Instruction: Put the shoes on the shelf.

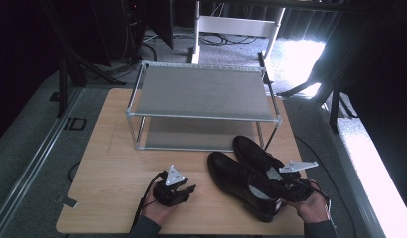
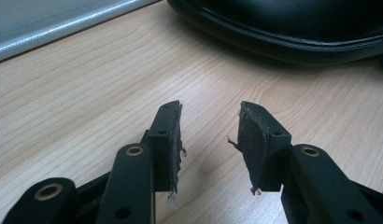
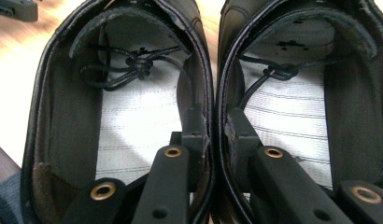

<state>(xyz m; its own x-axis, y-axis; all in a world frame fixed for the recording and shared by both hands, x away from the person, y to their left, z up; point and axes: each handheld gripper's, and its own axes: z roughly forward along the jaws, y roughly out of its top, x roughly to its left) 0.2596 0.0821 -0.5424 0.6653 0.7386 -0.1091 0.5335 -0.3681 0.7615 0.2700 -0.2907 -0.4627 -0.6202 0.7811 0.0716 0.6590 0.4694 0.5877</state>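
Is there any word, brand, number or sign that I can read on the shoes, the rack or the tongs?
None can be read.
Insoles of the black leather shoes: faint grey lines and dark marks near the toe, no legible letters.
Metal shoe rack: plain shelves, no label.
Left tongs and right tongs: no marking visible.

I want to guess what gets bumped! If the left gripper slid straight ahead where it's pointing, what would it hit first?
Probably the side of the nearer black shoe; only bare table lies before the left gripper.
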